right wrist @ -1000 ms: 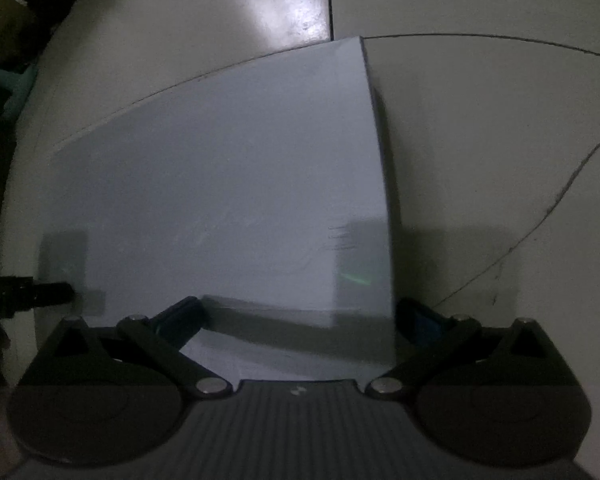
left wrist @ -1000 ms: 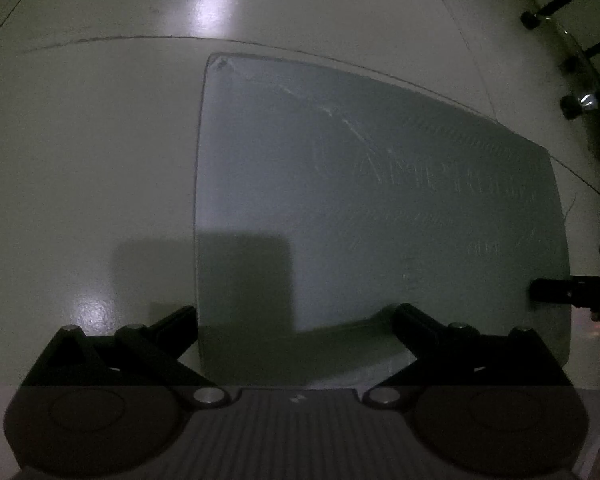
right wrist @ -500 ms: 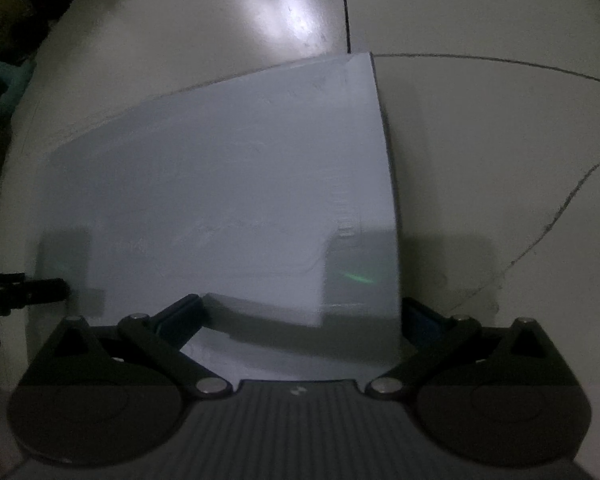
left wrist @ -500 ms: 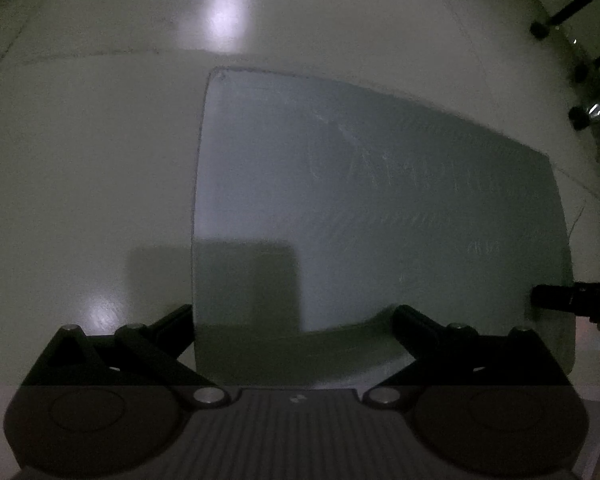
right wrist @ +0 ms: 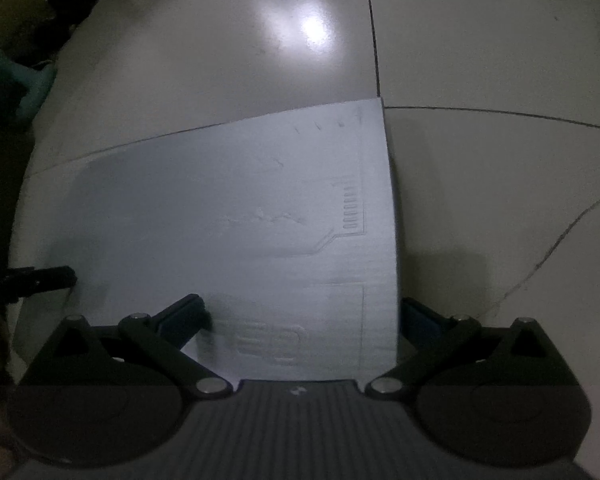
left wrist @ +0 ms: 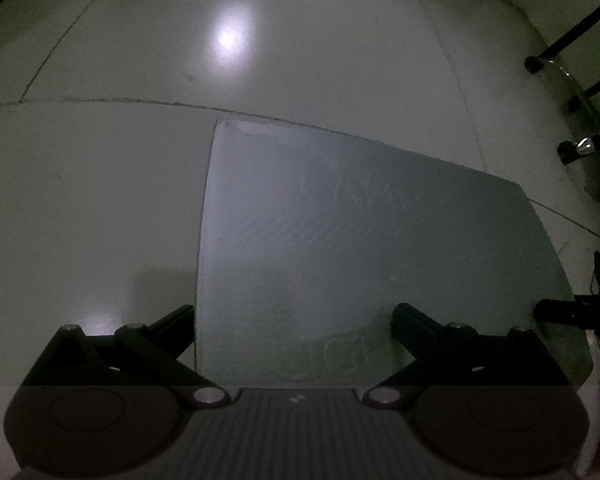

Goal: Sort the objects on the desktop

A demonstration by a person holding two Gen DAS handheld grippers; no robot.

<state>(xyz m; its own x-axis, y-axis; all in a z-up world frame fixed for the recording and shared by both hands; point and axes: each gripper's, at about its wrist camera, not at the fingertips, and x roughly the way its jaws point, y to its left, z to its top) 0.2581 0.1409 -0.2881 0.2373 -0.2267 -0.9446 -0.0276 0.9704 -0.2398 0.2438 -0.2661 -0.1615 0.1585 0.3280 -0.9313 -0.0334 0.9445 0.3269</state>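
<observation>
Pale glossy floor tiles [left wrist: 100, 200] are filling the background, with a lamp glare [left wrist: 228, 40] shining off them and a dark seam [right wrist: 374, 40] running away between tiles

Left gripper [left wrist: 293, 312] is hanging with its jaws spread wide, closing on nothing: its left finger is sitting just outside the left edge of a grey-blue sheet [left wrist: 360, 240], and its right finger is lying over the sheet. Right gripper [right wrist: 305, 306] is mirroring this, jaws equally wide apart, with its left finger over the sheet and its right finger just past the right edge. Each camera is catching one dark finger [left wrist: 560, 314] of the other tool at the far side of the sheet.

So the sheet is lying flat, directly ahead of both tools and reaching away from them, its long axis running across from one gripper to the other. Each gripper is straddling a near corner, so neither hand looks nearer. What is bearing the sheet is not showing.

Faint pressed lettering is showing in the left view, too dim to read. In the right view, embossed outlines and a comb of short bars are showing near the right edge, with no legible word or brand
</observation>
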